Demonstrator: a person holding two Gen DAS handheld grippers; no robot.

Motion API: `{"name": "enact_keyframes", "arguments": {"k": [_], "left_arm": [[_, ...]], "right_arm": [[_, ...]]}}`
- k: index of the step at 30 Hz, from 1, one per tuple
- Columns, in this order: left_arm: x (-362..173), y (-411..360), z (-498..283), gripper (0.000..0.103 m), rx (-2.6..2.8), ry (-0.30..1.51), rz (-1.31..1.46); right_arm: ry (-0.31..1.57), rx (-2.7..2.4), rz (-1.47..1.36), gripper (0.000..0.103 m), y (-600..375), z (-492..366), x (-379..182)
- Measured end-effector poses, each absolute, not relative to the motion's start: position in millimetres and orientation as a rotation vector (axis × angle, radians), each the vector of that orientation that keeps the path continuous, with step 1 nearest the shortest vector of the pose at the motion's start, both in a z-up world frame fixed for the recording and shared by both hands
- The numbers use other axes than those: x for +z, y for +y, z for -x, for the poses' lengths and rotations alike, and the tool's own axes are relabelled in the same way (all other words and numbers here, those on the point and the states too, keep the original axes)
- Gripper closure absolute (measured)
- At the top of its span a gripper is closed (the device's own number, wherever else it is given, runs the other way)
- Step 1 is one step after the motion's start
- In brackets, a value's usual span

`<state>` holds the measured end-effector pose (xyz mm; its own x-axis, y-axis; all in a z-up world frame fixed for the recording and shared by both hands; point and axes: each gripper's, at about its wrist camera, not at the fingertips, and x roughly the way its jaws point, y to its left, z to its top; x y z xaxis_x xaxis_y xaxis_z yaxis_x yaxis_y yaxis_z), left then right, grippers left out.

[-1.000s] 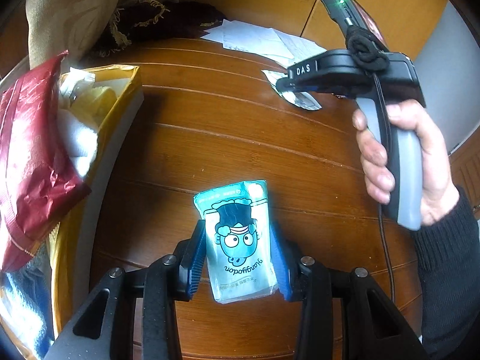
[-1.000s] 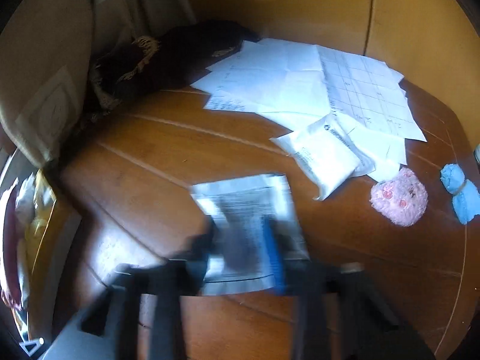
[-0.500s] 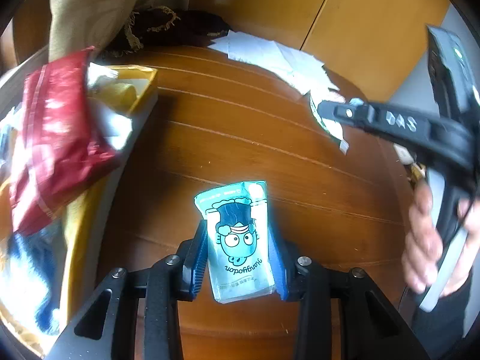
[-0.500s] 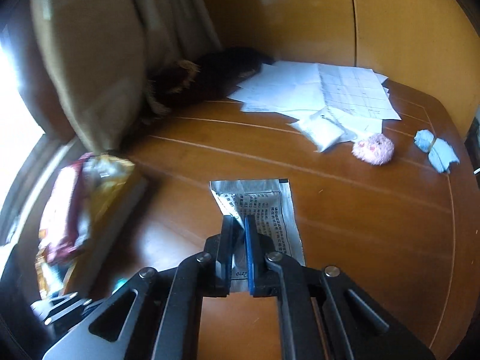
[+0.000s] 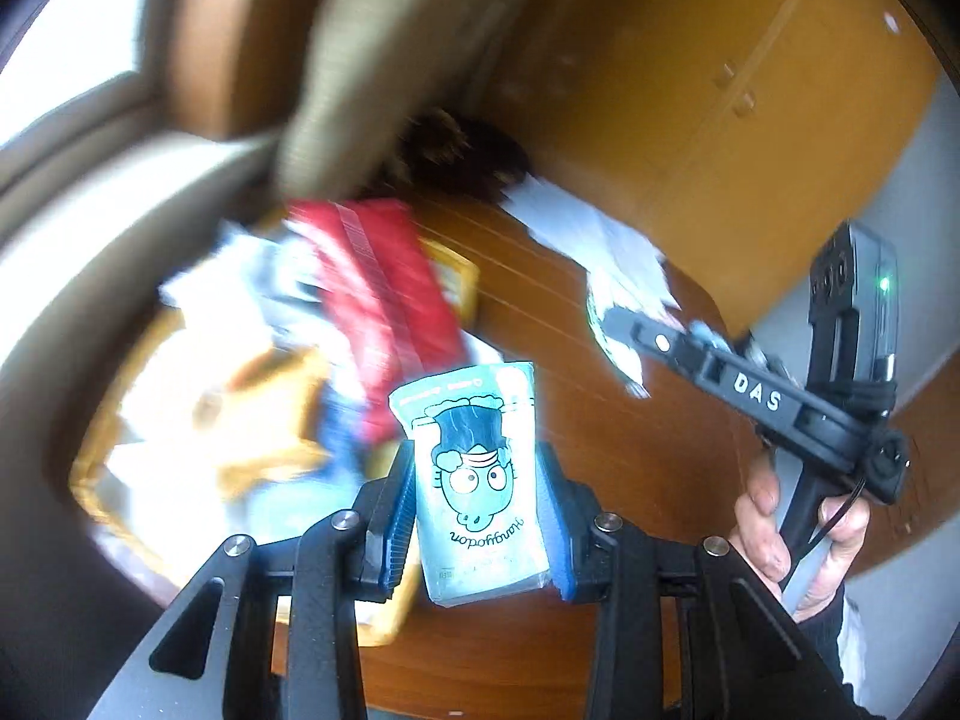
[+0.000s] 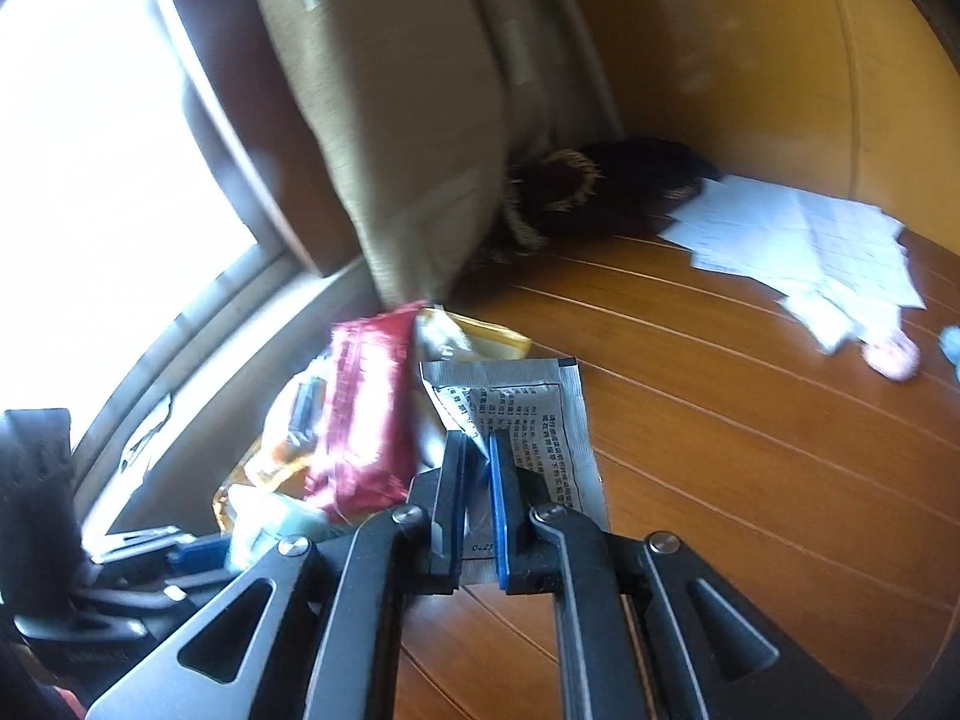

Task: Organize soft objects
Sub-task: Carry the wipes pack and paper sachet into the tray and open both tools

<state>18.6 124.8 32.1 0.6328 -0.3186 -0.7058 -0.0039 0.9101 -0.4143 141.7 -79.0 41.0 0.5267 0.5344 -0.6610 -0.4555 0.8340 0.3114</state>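
My left gripper (image 5: 477, 516) is shut on a teal pouch with a cartoon face (image 5: 477, 474) and holds it above the near edge of a yellow box (image 5: 459, 276). The box holds several packets, with a red packet (image 5: 384, 306) on top. My right gripper (image 6: 477, 501) is shut on a flat silver sachet with printed text (image 6: 534, 414), held just right of the same box (image 6: 498, 342) and red packet (image 6: 363, 414). The right gripper also shows in the left wrist view (image 5: 618, 324), with a hand on its handle.
White papers (image 6: 798, 234) lie at the back of the round wooden table (image 6: 750, 450). A pink fuzzy ball (image 6: 894, 357) and a blue item (image 6: 951, 342) lie at the right. A dark fringed cloth (image 6: 600, 186) and a beige curtain (image 6: 408, 120) stand behind the box.
Both grippers have swung left toward the yellow box, each still holding its packet. The box now fills the left of both views.
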Motion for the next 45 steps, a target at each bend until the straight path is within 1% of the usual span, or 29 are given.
{"name": "enact_keyframes", "arguments": {"k": [7,14,20,30,34,37,39,40,45], "left_arm": [[21.1,174.2,-17.0,0.065,-0.080,0.880,0.435],[2.7,194.5,-20.9,0.065,-0.055,0.927,0.424],[-12.3,200.5,-27.6,0.065,-0.062,0.957,0.438],[-18.5,200.5,-36.8,0.065,-0.055,0.987,0.430],[-16.8,196.2,-37.1,0.060,-0.045,0.967,0.420],[-16.1,193.2,-36.3,0.054,-0.043,0.969,0.403],[-14.5,192.3,-34.8,0.052,-0.044,0.973,0.398],[-12.9,191.8,-34.2,0.051,-0.043,0.975,0.392],[-1.2,189.1,-27.2,0.046,-0.032,0.945,0.387]], "right_arm": [[0.854,0.624,-0.094,0.096,-39.7,-174.6,34.5],[0.915,0.621,-0.100,0.096,-12.2,-226.2,16.6],[0.977,0.607,-0.109,0.096,7.3,-257.5,-12.1],[0.972,0.611,-0.083,0.095,22.8,-258.6,-30.0],[0.981,0.628,-0.115,0.093,19.5,-258.4,-26.9],[0.982,0.655,-0.179,0.088,9.7,-257.3,-21.3],[0.964,0.644,-0.181,0.071,4.3,-252.0,-15.1],[0.955,0.639,-0.183,0.068,1.0,-249.1,-11.9],[0.927,0.649,-0.223,0.060,-18.9,-235.6,2.6]]}}
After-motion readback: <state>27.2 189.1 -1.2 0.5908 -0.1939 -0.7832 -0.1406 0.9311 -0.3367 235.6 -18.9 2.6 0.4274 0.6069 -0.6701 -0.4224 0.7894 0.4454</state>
